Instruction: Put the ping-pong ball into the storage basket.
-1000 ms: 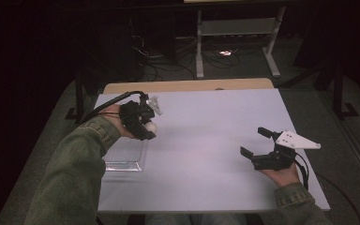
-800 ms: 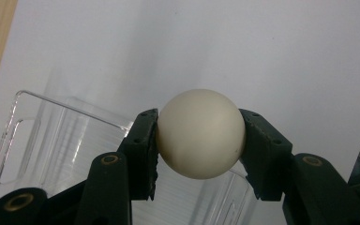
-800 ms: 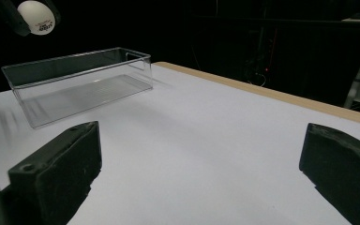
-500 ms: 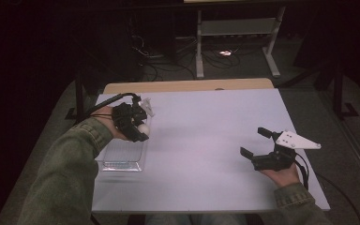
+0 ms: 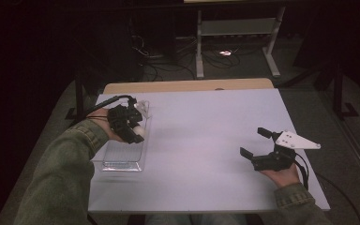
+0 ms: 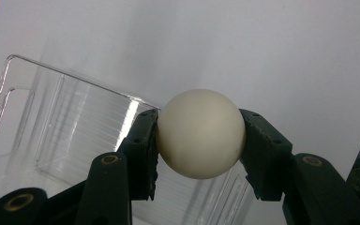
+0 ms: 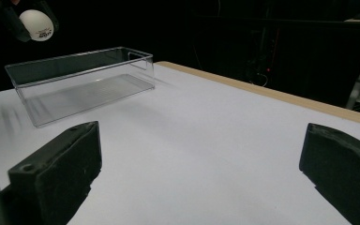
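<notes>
At left-centre of the high view, the left tool (image 5: 138,123) is gripping a white ball (image 6: 200,133) directly above the clear bin (image 5: 122,157); the right tool (image 5: 254,143) is idling wide open, well apart.

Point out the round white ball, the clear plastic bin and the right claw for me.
Round white ball (image 6: 200,133), left gripper view, middle of its front face.
Clear plastic rectangular bin (image 7: 82,96), right gripper view, its ribbed floor.
Right claw (image 5: 253,143), high view, the gap midway between its open black tips.
</notes>
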Demonstrator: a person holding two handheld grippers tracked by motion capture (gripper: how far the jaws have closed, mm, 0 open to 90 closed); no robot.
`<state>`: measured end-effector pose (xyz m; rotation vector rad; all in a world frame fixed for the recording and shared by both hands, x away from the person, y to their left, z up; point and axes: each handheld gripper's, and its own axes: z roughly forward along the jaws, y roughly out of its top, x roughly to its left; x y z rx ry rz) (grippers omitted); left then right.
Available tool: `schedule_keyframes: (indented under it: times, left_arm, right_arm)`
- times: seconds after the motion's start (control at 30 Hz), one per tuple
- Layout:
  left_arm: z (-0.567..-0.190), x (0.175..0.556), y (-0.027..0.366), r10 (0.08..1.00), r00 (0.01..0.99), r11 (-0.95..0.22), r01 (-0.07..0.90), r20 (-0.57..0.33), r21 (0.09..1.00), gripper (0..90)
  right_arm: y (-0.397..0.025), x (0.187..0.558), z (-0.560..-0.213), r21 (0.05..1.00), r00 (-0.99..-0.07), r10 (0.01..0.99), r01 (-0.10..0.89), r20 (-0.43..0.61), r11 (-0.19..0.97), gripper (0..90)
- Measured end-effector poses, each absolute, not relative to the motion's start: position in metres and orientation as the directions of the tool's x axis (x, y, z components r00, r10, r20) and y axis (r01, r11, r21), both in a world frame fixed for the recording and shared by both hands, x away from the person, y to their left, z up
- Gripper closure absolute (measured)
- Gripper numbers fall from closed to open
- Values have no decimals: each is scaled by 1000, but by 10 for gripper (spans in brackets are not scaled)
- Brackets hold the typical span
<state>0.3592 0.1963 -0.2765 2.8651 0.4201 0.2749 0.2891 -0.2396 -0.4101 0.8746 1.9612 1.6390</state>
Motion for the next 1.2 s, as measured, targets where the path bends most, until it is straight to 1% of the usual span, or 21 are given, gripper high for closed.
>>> schedule_keyframes:
  times: [0.27, 0.7, 1.2]
  left_arm:
    - [-279, 360, 205, 307, 939, -935, 268, 153, 233, 507]
    - [-280, 357, 217, 325, 934, -930, 288, 147, 229, 507]
    - [-288, 361, 213, 309, 941, -939, 278, 140, 205, 507]
  right_arm:
    - [-240, 289, -410, 977, -706, 705, 190, 65, 100, 0]
    - [-239, 289, -410, 977, -707, 705, 188, 61, 105, 0]
    - [-239, 289, -410, 976, -707, 705, 189, 61, 105, 0]
